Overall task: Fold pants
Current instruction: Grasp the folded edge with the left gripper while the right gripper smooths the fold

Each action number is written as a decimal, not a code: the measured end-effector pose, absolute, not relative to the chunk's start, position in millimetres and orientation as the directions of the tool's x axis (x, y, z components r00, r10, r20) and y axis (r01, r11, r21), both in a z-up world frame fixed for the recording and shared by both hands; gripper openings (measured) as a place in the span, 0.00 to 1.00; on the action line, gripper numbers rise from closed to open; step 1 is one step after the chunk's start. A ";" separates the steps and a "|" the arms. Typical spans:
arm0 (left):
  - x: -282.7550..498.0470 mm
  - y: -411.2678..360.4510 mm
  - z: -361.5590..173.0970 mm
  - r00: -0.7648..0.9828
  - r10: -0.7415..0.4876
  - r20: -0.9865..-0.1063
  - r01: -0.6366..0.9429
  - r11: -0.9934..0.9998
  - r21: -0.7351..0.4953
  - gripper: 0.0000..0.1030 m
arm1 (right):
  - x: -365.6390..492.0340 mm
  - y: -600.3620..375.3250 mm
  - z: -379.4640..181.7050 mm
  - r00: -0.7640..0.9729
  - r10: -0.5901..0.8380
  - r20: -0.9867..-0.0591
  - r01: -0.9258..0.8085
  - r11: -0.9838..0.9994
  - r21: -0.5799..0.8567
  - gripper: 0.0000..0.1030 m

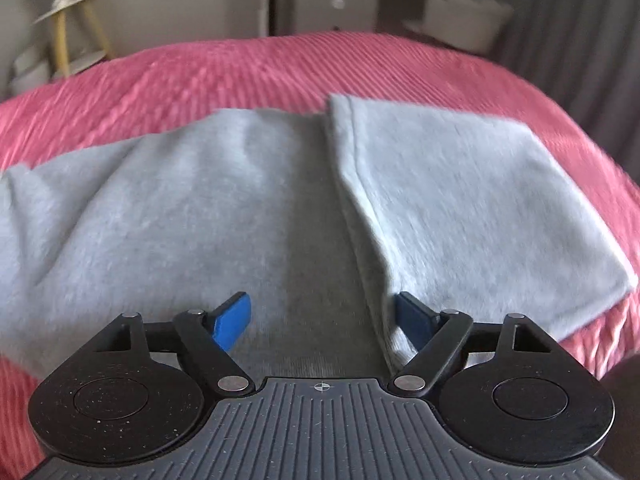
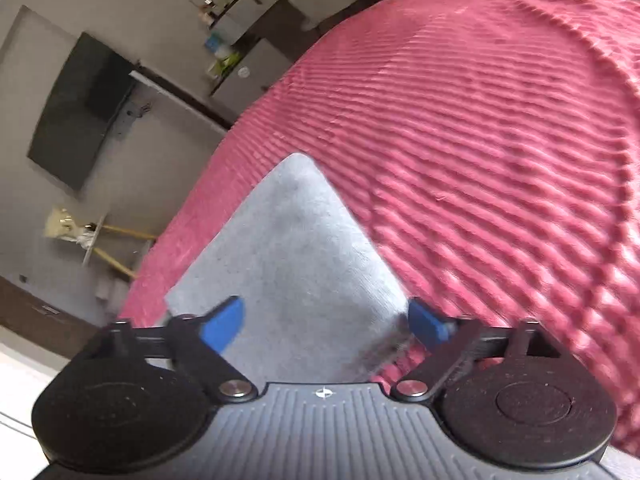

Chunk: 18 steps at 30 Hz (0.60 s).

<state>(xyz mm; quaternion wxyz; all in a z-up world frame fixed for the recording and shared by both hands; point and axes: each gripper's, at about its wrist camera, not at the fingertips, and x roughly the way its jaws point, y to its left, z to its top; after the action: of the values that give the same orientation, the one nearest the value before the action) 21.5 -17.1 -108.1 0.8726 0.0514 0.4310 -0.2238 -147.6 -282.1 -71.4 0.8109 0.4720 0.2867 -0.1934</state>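
Note:
Light grey pants (image 1: 224, 208) lie on a pink ribbed bedspread (image 1: 248, 68). One part is folded over to the right, and its hemmed edge (image 1: 348, 168) runs down the middle of the left wrist view. My left gripper (image 1: 323, 322) hovers just above the cloth near that edge, jaws open, blue pads apart and gripping nothing. In the right wrist view a corner of the grey pants (image 2: 296, 248) points away over the bedspread (image 2: 480, 140). My right gripper (image 2: 325, 325) stands open above that corner, the cloth lying below its pads, not pinched.
Beyond the bed stand a pale wooden stool (image 1: 68, 20), a grey cabinet with drawers (image 1: 340, 8) and a dark curtain (image 1: 580, 40). A dark screen (image 2: 80, 108) hangs on the wall. The bed's edge (image 2: 192, 216) runs close to the pants' corner.

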 end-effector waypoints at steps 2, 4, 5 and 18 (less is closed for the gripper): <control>19.1 -13.7 -104.2 0.499 -0.409 -0.764 0.439 0.879 -0.183 0.82 | -155.4 -284.6 -80.2 0.785 0.046 -0.618 0.546 0.421 0.725 0.89; 18.3 -20.9 -107.6 0.442 -0.456 -0.773 0.459 0.855 -0.242 0.83 | -159.6 -283.9 -92.5 0.796 0.121 -0.593 0.525 0.350 0.776 0.89; 17.8 -24.7 -110.2 0.414 -0.473 -0.778 0.463 0.845 -0.268 0.83 | -155.6 -285.1 -98.9 0.794 0.139 -0.591 0.526 0.329 0.784 0.89; 15.2 -41.9 -129.1 0.364 -0.500 -0.786 0.474 0.826 -0.305 0.31 | -139.2 -297.0 -134.9 0.858 0.119 -0.500 0.481 0.157 0.863 0.92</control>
<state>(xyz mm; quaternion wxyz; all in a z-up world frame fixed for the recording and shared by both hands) 15.2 -41.9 -129.1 0.8259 -0.0132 0.4804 -0.2949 -139.2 -297.0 -134.9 0.7231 0.6372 0.2354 -0.1251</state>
